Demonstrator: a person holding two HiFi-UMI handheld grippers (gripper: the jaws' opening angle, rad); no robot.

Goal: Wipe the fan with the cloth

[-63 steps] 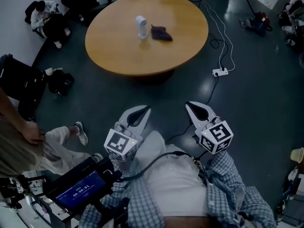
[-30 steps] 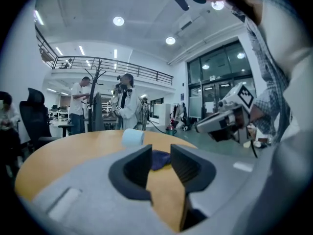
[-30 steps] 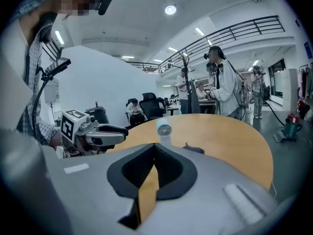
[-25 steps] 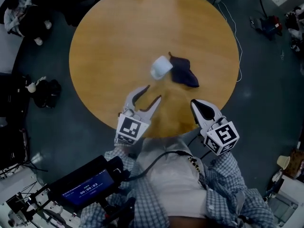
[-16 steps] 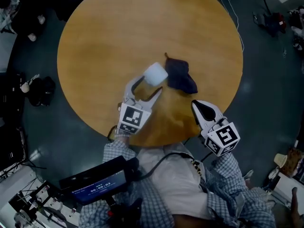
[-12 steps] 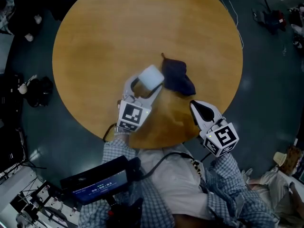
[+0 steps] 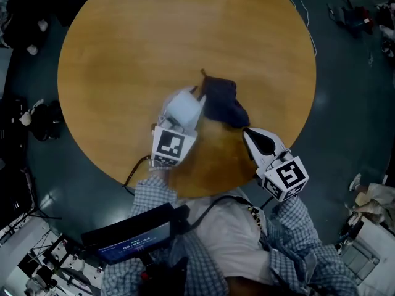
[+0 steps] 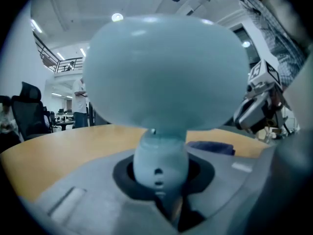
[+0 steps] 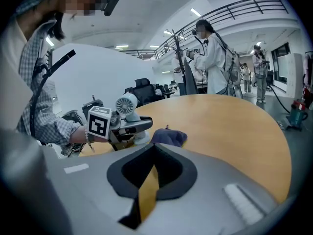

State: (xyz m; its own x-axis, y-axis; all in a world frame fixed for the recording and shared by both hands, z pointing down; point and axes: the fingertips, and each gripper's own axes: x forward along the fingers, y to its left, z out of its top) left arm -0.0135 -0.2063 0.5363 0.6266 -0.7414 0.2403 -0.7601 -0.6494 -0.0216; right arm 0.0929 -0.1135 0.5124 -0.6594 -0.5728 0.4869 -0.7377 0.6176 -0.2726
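Now: fan stem between left jaws

Your left gripper is closing its jaws on the fan, stem between the pads. Cloth lies on the table, just right of the fan. Your right gripper, jaws together and empty, hovers near the cloth.

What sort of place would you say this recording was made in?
Probably an open-plan office or lab hall. It has a round wooden table, black office chairs, an upper gallery with railings, and cables trailing across the dark floor.
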